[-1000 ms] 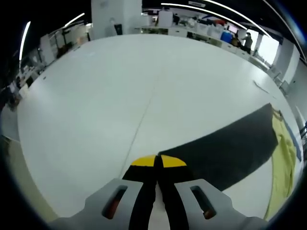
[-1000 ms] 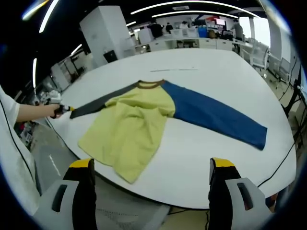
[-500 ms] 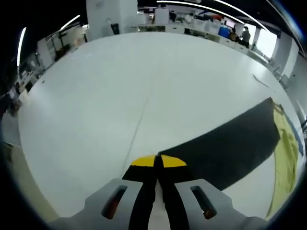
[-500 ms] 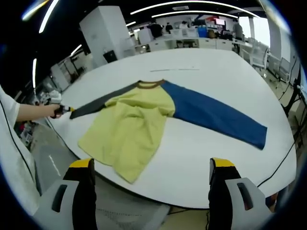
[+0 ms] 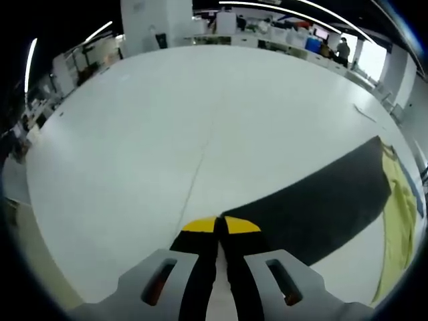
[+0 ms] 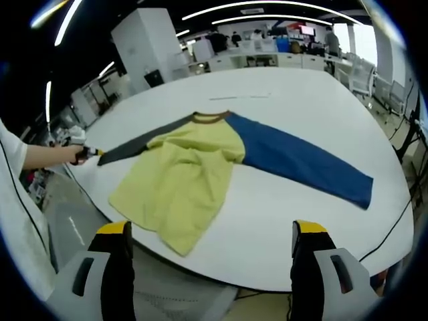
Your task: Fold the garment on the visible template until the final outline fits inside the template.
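Garment [image 6: 200,170] lies flat; left claw [image 5: 219,227] pinches dark sleeve [image 5: 321,204] cuff, right claw [image 6: 210,234] gapes empty.

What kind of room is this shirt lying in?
Probably a big open-plan office or lab: a large white table holding the shirt, rows of desks behind, long ceiling strip lights.

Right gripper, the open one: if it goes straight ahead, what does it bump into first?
Probably the near edge of the white table, then the shirt's yellow body beyond it. The right gripper hangs open short of the table; depth is unclear.
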`<state>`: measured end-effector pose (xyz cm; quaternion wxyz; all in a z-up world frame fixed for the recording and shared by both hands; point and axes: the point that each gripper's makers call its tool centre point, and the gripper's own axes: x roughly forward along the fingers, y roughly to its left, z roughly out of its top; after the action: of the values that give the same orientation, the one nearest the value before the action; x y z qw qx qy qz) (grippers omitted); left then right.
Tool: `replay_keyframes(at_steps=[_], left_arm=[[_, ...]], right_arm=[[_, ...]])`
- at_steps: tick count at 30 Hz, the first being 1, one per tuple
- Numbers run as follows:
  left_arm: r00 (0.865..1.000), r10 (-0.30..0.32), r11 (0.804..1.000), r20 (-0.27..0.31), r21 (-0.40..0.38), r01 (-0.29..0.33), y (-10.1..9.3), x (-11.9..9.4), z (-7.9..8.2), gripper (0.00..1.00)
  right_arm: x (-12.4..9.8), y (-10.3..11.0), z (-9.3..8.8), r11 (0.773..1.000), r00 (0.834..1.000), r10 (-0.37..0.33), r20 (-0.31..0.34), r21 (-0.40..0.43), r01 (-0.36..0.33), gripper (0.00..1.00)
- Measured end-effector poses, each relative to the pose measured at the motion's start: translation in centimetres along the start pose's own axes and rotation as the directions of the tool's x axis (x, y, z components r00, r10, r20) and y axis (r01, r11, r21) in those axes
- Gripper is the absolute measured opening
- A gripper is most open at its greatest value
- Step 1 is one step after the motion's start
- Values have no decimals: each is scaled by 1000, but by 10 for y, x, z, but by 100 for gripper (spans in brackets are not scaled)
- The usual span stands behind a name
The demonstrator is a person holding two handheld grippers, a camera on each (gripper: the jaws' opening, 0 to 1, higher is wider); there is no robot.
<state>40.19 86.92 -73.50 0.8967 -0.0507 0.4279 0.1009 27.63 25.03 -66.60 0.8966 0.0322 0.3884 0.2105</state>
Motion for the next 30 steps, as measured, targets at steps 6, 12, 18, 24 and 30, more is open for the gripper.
replay_keyframes(at_steps=[6, 12, 18, 24, 30], left_arm=[[1000, 4, 1000, 4, -4, -4, 2, -1, 1, 1], [1000, -1, 1000, 16, -20, 1, 2, -3, 3, 3], [1000, -4, 1000, 26, -23, 5, 2, -4, 4, 7], [1000, -10, 1000, 30, -27, 11, 0, -8, 1, 10], [999, -26, 999, 40, -35, 28, -3, -12, 1, 14]], right_arm=[[0, 0, 0, 1000, 1000, 1, 2, 0, -1, 99], [0, 0, 2, 1000, 1000, 2, 7, -1, -2, 99], [0, 1, 1, 1000, 1000, 6, 9, -1, -6, 99], [-1, 0, 2, 1000, 1000, 7, 16, -1, -7, 99], [-2, 0, 2, 1000, 1000, 10, 23, -1, -10, 99]])
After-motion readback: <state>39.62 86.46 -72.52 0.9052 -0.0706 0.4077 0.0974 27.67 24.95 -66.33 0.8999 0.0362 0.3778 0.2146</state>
